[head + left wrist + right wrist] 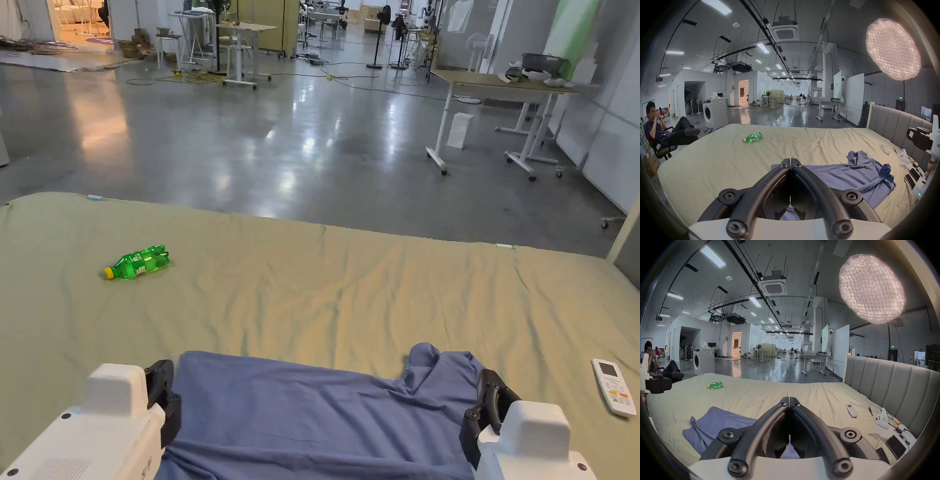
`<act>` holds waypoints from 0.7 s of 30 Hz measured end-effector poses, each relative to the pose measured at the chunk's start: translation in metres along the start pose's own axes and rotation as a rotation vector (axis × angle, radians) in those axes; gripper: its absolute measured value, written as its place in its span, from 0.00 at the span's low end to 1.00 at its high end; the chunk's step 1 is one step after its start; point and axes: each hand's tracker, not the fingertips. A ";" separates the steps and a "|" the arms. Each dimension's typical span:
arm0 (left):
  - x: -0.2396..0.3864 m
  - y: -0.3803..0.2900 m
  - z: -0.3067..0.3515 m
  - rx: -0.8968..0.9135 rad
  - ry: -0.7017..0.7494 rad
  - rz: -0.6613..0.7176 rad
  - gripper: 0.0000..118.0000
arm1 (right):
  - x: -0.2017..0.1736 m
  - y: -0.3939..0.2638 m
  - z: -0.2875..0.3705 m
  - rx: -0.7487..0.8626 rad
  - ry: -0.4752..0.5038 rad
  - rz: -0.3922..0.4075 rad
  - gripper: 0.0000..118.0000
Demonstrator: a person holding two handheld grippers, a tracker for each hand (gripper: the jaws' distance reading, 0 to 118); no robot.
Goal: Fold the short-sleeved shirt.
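A blue short-sleeved shirt (312, 419) lies rumpled on the beige bed sheet (325, 287) near the front edge, with a bunched sleeve sticking up at its right side. My left gripper (162, 384) sits at the shirt's left edge and my right gripper (494, 394) at its right edge. In the left gripper view the left gripper (791, 164) has its jaws closed tip to tip, with the shirt (851, 175) spreading away to the right. In the right gripper view the right gripper (789, 398) is likewise shut, the shirt (724, 420) lying to its left. No cloth shows between either pair of tips.
A green plastic bottle (137, 263) lies on the sheet at far left. A white remote (614, 386) rests at the right. By the grey headboard (891, 386) are a white game controller (881, 418) and a phone (895, 446). A person sits in a chair (659, 129) off the bed's left.
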 end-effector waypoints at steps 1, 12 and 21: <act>-0.006 -0.004 -0.002 -0.038 0.008 0.005 0.00 | 0.001 0.000 0.002 -0.002 -0.001 -0.002 0.00; -0.070 -0.059 -0.078 -0.571 0.013 0.084 0.18 | 0.016 -0.019 -0.003 -0.084 -0.015 0.002 0.00; -0.069 -0.089 -0.144 -0.799 0.035 0.015 0.58 | 0.028 -0.033 -0.002 -0.165 -0.037 0.008 0.00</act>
